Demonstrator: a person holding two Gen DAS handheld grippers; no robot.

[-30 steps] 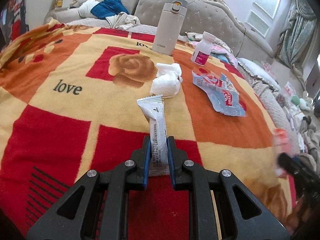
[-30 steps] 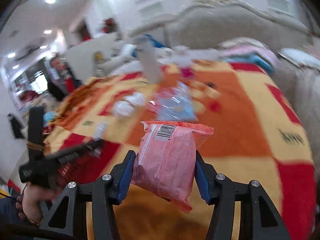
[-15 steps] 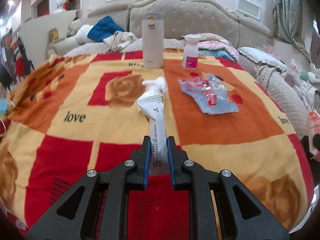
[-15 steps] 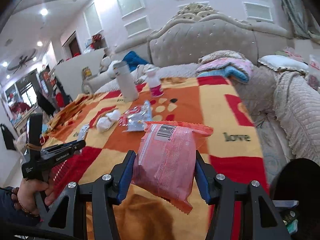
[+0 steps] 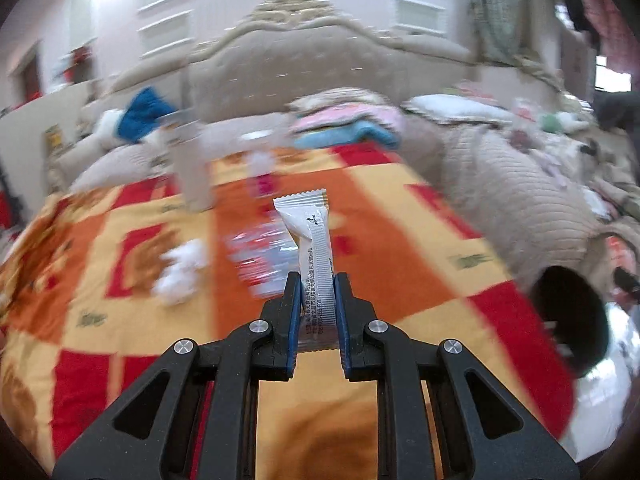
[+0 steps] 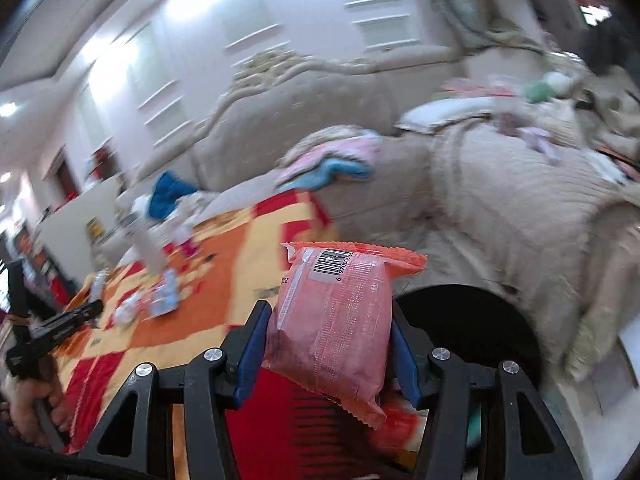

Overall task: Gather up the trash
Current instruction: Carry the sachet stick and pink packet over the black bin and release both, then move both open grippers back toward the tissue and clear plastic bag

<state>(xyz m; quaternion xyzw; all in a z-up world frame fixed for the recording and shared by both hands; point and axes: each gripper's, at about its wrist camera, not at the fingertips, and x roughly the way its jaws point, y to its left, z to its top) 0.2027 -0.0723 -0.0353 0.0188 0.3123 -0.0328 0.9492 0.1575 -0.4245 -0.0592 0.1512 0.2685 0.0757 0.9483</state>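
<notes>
Both tongs are loaded: the left gripper (image 5: 316, 300) is pinched tight on a slim silver sachet (image 5: 312, 248), and the right gripper (image 6: 326, 344) is clamped part-way open around a puffy pink snack packet (image 6: 336, 320). Each piece hangs in the air over the patterned blanket (image 5: 400, 232), beside a dark round bin (image 6: 472, 320) at the bed's edge. Neither has been dropped in yet, and crumpled white tissue (image 5: 182, 272) and a clear red-printed wrapper (image 5: 264, 256) look left to fetch.
</notes>
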